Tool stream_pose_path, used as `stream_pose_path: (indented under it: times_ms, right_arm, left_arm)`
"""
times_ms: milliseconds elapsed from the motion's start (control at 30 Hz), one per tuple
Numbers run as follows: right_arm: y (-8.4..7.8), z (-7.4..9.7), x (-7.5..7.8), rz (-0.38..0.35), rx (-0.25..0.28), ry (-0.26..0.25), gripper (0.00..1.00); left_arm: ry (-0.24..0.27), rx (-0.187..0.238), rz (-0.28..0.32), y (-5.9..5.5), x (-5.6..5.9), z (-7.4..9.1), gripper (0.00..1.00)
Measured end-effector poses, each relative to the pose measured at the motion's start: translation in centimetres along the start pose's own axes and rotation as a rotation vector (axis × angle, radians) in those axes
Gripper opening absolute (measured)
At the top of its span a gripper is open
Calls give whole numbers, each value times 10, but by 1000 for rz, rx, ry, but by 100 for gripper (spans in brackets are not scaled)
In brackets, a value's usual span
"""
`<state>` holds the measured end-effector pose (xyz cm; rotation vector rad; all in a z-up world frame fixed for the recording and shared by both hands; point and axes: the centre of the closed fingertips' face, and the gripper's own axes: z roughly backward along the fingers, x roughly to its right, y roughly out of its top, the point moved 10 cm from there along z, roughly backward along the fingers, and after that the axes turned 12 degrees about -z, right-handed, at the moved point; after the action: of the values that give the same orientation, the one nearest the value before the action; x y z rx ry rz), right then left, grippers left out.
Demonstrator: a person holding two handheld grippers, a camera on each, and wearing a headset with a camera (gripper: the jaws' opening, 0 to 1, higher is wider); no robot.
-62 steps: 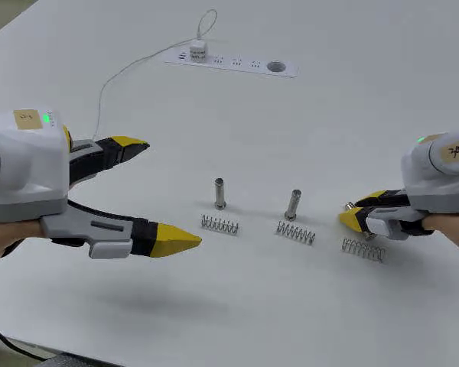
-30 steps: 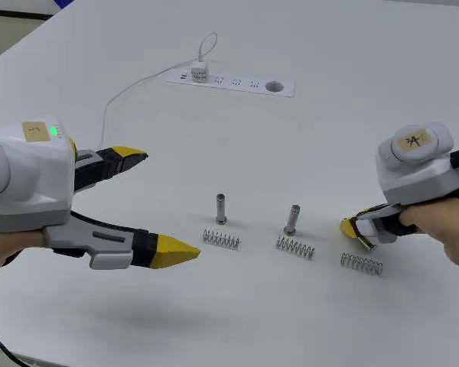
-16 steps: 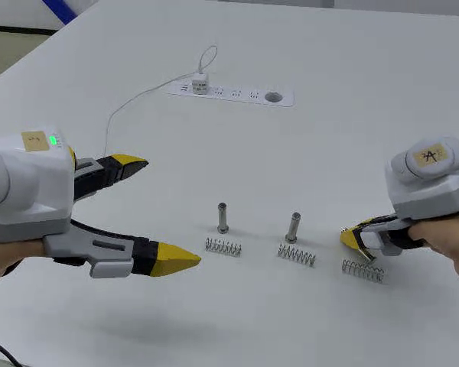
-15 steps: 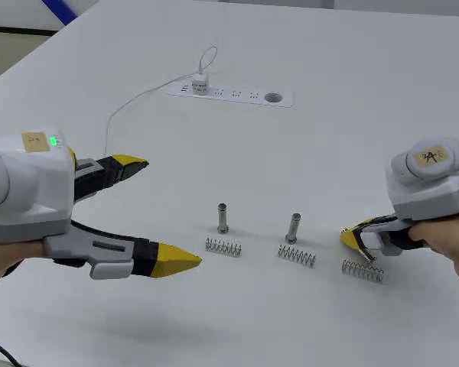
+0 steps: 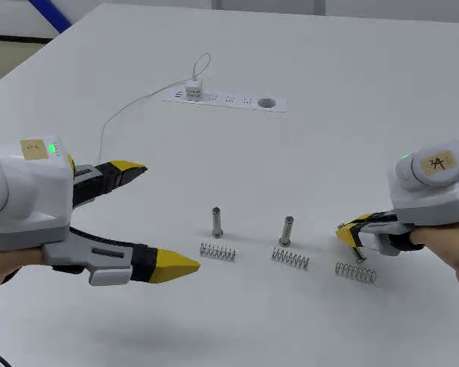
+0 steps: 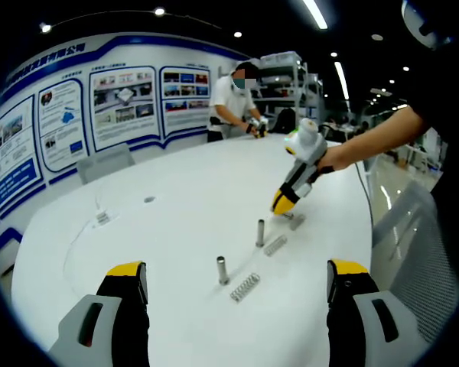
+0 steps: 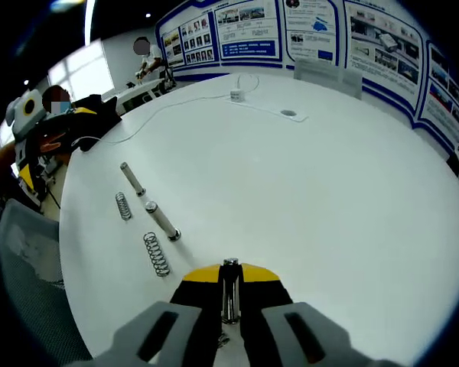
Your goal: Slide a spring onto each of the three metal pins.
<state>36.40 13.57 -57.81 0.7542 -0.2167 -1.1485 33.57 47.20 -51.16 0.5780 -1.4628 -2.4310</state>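
My right gripper (image 5: 350, 234) is shut on a metal pin (image 7: 229, 294), whose head pokes out past the yellow tips, just above the right spring (image 5: 356, 273). Two more pins stand upright on the white table: the left pin (image 5: 216, 222) and the middle pin (image 5: 287, 229). A spring lies in front of each, the left spring (image 5: 217, 251) and the middle spring (image 5: 291, 259). My left gripper (image 5: 157, 215) hovers wide open left of the row, holding nothing. In the left gripper view, that gripper (image 6: 237, 275) faces the pins (image 6: 222, 270) and the right gripper (image 6: 294, 191).
A white power strip (image 5: 226, 100) with a plugged adapter and a thin cable (image 5: 118, 111) lies at the far side of the table (image 5: 329, 138). A person (image 6: 233, 95) stands at the table's far end in the left gripper view.
The head camera has tilted, shifting the whole picture. My right gripper has rolled more upright and stays shut on the pin beside the right spring. The left gripper has hardly moved.
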Motion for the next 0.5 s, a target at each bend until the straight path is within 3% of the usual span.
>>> stream_pose_path:
  times_ms: [100, 500]
  right_arm:
    - [0, 2, 1, 21, 3, -5, 7]
    - [-1, 7, -1, 34, 35, 3, 7]
  left_arm:
    - [-1, 34, 24, 4, 3, -1, 100]
    - [12, 35, 20, 9, 3, 0, 100]
